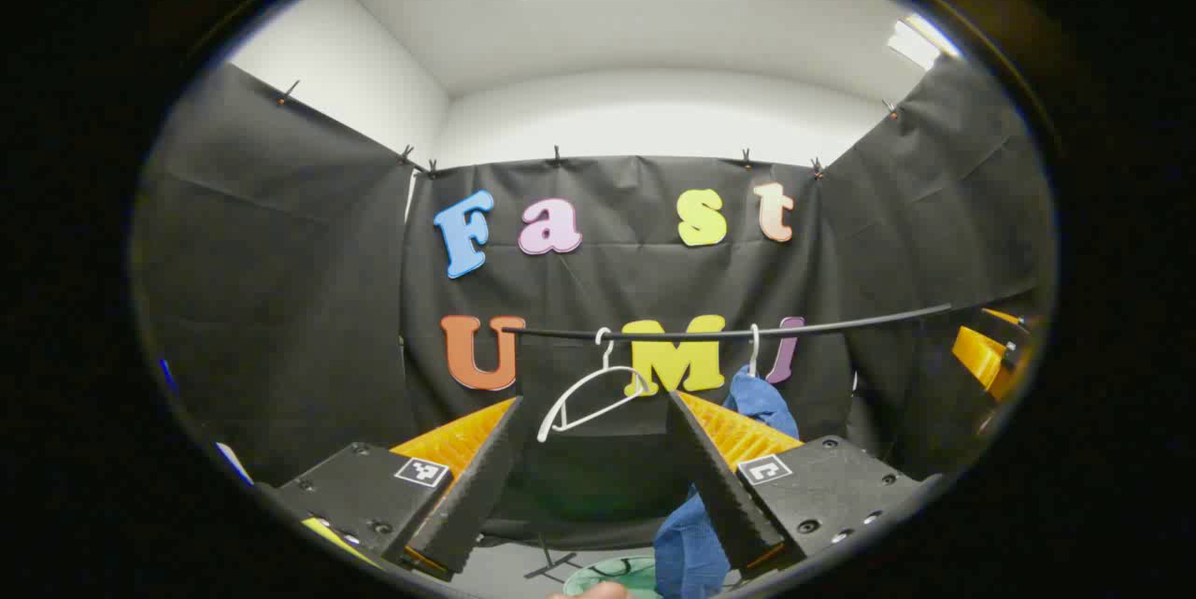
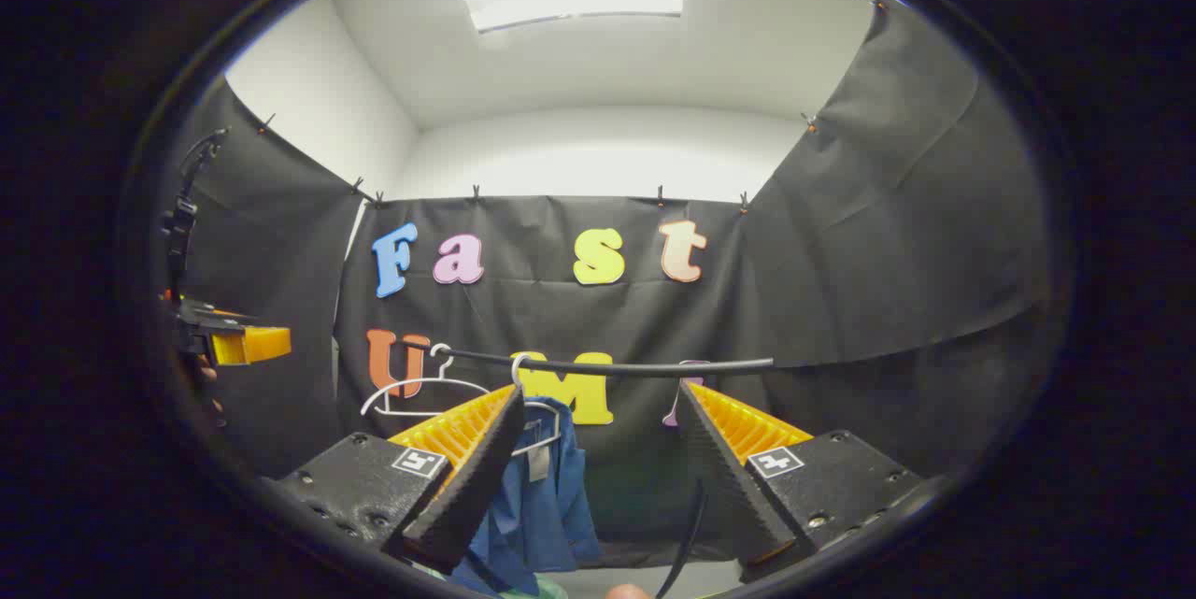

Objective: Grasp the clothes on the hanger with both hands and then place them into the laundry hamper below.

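Both the left gripper (image 1: pixel 593 468) and the right gripper (image 2: pixel 598 468) stood wide open, gripping nothing. The blue garment (image 2: pixel 542 506) hung from its hanger (image 2: pixel 537 421) on the black rail (image 2: pixel 607 365), beside an empty white hanger (image 1: pixel 589 398); the green hamper (image 1: pixel 621 576) sat below.

Blue garment (image 2: pixel 537 501), white hangers (image 1: pixel 589 398), black rail (image 1: pixel 747 333), pale green hamper (image 1: pixel 617 573).

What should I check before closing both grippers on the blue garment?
1. Blue garment hangs on its hanger from the rail: ok.
2. Left gripper open: ok.
3. Right gripper open: ok.
4. Cloth between left fingers: not ok, garment sits beside the right-hand finger.
5. Cloth between right fingers: not ok, mostly behind the left-hand finger.
6. Hamper below: cannot tell, just a green rim.
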A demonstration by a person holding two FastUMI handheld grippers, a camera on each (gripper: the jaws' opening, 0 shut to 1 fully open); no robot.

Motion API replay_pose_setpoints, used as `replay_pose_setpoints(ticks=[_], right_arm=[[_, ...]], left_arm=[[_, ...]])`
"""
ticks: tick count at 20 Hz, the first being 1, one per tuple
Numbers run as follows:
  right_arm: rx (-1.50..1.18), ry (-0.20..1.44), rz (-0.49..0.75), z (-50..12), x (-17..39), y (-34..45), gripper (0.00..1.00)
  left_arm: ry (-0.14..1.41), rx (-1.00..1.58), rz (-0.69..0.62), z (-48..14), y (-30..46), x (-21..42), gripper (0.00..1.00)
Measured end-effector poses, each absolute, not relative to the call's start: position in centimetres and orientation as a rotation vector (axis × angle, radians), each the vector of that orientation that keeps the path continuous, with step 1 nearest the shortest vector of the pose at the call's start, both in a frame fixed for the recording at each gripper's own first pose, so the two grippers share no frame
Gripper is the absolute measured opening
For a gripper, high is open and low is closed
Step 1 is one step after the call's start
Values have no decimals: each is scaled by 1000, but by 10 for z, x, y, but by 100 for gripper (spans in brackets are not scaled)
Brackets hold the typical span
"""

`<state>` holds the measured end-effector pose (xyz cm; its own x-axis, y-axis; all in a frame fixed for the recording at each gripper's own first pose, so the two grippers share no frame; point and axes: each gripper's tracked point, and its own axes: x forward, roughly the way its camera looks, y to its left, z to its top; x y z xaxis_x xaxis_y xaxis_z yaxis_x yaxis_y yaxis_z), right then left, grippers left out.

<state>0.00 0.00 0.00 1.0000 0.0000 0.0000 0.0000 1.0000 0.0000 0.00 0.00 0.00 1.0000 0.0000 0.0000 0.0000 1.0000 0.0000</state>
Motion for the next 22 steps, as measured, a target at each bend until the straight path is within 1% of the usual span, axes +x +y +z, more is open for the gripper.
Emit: replay_pose_setpoints(ticks=[4, 7, 12, 14, 19, 22], right_arm=[[-2, -14, 36, 0, 14, -8, 100], [-5, -11, 50, -5, 24, -22, 100], [0, -12, 71, -10, 35, -33, 100], [-6, -11, 74, -9, 38, -36, 100], [-13, 7, 80, -18, 42, -43, 100], [-9, 22, 90, -24, 43, -51, 100]], left_arm=[[9, 5, 14, -5, -24, 0, 100], [14, 13, 2, -10, -49, 1, 100], [35, 15, 27, -17, -69, 2, 99], [42, -1, 8, -18, -84, 2, 99], [79, -22, -62, -33, -134, 1, 92], [116, -24, -91, -50, -165, 3, 92]])
